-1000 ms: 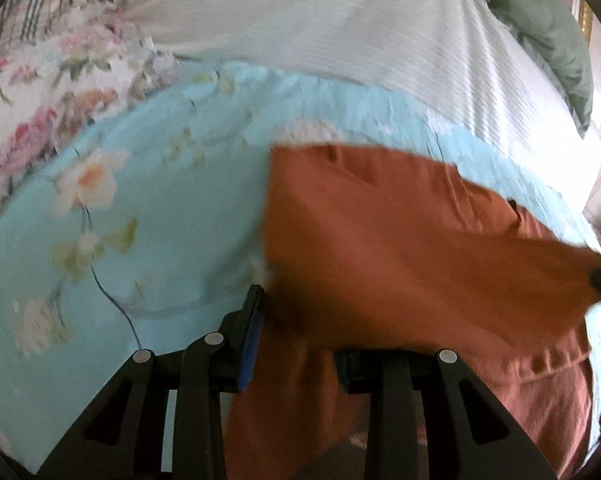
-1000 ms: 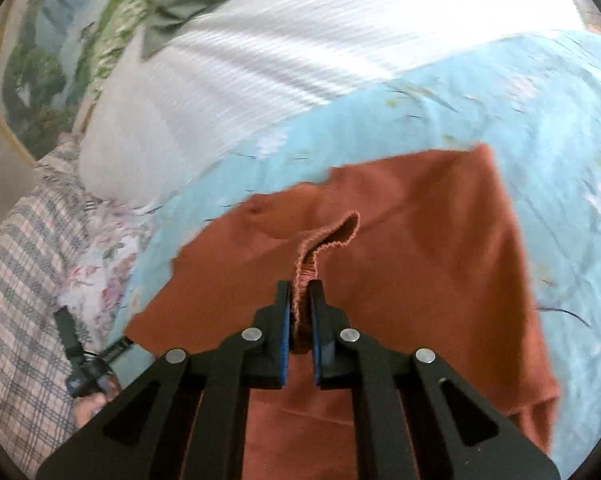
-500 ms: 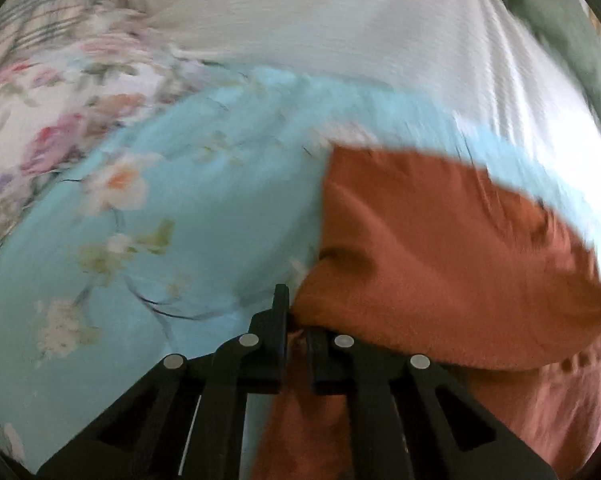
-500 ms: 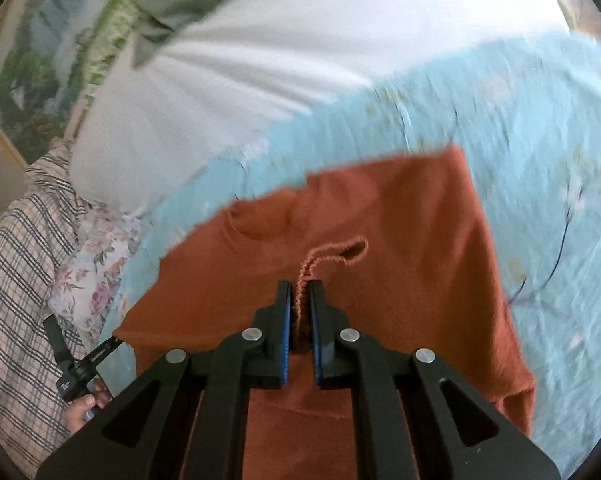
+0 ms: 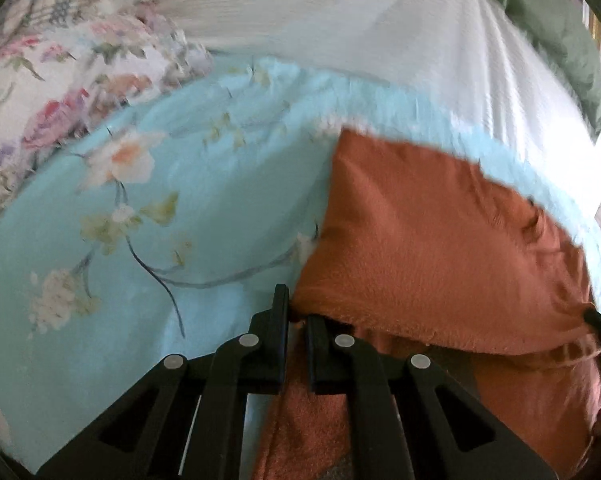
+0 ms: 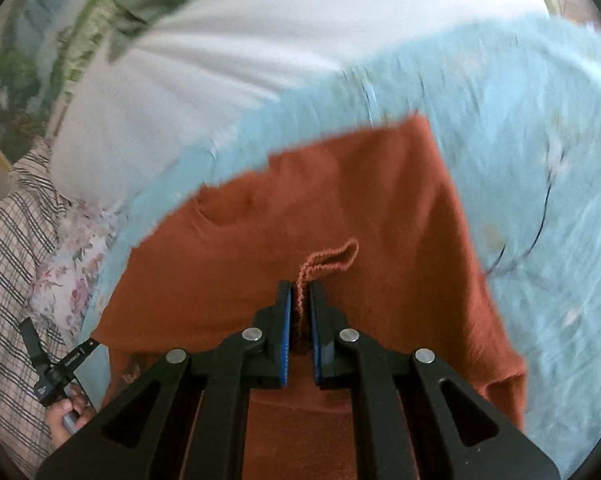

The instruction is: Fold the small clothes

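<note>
Your left gripper [image 5: 296, 320] is closed down on a corner of the rust-orange garment [image 5: 440, 248], and your right gripper [image 6: 300, 312] is pinched shut on a ribbed hem loop [image 6: 328, 260] of the same cloth, the loop curling up past its blue pads. Around you, starting with the biggest thing, a light blue floral bedspread [image 5: 180, 208] covers the bed and carries the garment, which lies spread across it with one layer lifted and doubled over the layer beneath. Beyond the bedspread's far edge sits a white ribbed blanket [image 5: 360, 32], and an olive-green cloth [image 5: 560, 32] lies over its far side. A pink-flowered pillow [image 5: 60, 80] presses against the bedspread's edge, with a plaid fabric [image 6: 16, 248] just beside it. Nothing lies on the orange cloth between your two grippers. From the right wrist camera, the left gripper appears small at the lower left, with your hand [image 6: 66, 416] wrapped on its handle at the garment's far corner. From the left wrist camera, the tip of the right gripper only just shows at the right edge, touching the cloth.
</note>
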Available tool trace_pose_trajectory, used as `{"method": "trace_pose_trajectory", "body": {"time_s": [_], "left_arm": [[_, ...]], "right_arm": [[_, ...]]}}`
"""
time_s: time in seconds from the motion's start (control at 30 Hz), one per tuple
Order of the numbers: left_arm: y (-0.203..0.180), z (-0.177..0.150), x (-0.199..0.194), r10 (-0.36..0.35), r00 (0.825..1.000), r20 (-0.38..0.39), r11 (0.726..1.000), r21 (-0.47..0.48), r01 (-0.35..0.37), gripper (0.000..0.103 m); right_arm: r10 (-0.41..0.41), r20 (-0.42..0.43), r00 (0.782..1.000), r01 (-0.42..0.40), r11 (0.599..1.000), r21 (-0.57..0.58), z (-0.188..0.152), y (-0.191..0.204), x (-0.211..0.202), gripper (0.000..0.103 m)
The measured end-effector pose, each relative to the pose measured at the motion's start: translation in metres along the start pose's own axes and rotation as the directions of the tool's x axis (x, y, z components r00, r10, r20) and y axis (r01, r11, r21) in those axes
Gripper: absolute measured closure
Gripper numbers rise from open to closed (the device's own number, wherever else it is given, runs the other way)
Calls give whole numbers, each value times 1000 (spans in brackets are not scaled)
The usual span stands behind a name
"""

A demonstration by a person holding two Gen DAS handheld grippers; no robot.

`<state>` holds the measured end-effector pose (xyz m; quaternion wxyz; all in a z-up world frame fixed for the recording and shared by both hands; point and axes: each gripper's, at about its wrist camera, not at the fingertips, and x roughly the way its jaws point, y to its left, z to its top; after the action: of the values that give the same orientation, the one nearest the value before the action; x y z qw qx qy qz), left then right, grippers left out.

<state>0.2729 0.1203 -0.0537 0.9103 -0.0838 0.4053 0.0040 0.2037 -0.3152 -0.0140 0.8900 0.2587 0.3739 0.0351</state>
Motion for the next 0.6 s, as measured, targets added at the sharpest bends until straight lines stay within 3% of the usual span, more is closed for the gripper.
{"method": "trace_pose_trajectory", "body": {"time_s": [0.13,0.27,0.47,0.6], "left_arm": [[-3,-1,-9,23,998,51,1000,5,-24,97],[-1,-12,3,30,1000,-7,1000,7,-30,97],[6,-17,-5,12,999,-43,999,30,-11,96],[23,-16,-32,-48,999,-18,999,-13,48,86]], "right_arm": [[-69,-54,996,69,998,-5,-2,-12,13,101],[-88,-110,990,91,996,22,-13,-26,24,101],[-85,-62,994,87,996,30,-5,-17,4,101],[-62,-18,998,63,997,33,-2,-10,-11,101]]}}
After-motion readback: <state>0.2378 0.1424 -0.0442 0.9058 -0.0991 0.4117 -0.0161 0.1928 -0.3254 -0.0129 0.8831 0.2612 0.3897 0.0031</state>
